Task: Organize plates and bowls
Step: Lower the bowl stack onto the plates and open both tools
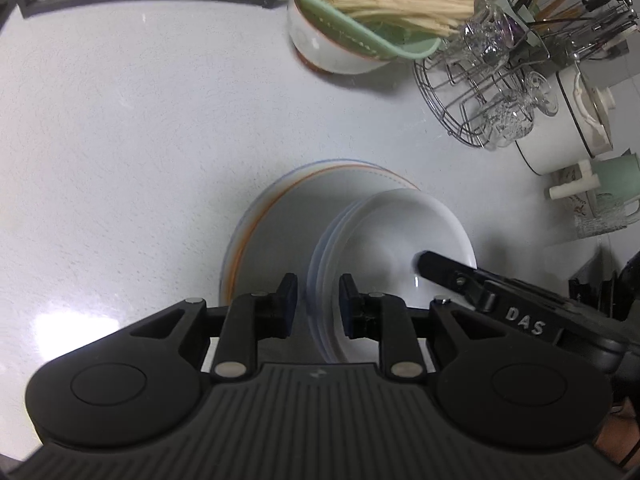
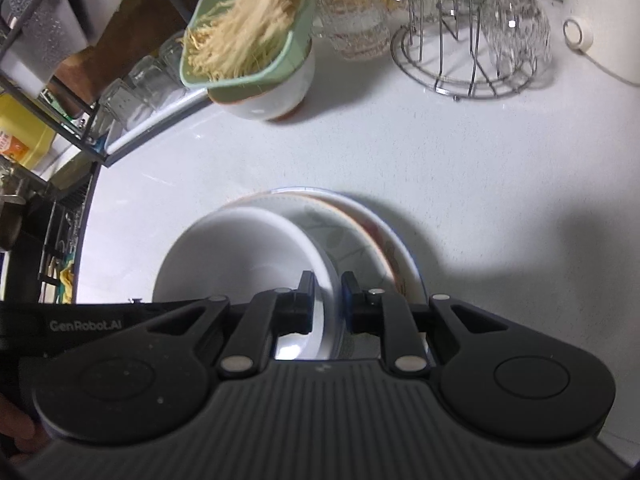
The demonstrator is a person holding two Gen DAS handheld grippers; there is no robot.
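A stack of white bowls (image 1: pixel 392 240) sits over a larger plate with an orange and blue rim (image 1: pixel 256 236) on the white counter. My left gripper (image 1: pixel 319 304) straddles the stack's near-left rim. Its left pad stands a little off the rim, so the jaws are open. In the right wrist view my right gripper (image 2: pixel 328 300) is shut on the right rim of the white bowl (image 2: pixel 240 256), with one pad inside and one outside. The patterned plate (image 2: pixel 360 232) shows behind it. One right finger (image 1: pixel 440 270) reaches into the bowl in the left wrist view.
A white bowl holding a green strainer of pale strands (image 1: pixel 360 20) (image 2: pixel 248 40) stands at the back. A wire rack with glasses (image 1: pixel 488 92) (image 2: pixel 472 40), a white pot (image 1: pixel 568 120) and a green mug (image 1: pixel 612 192) crowd the right. A black shelf frame (image 2: pixel 80 92) borders the left.
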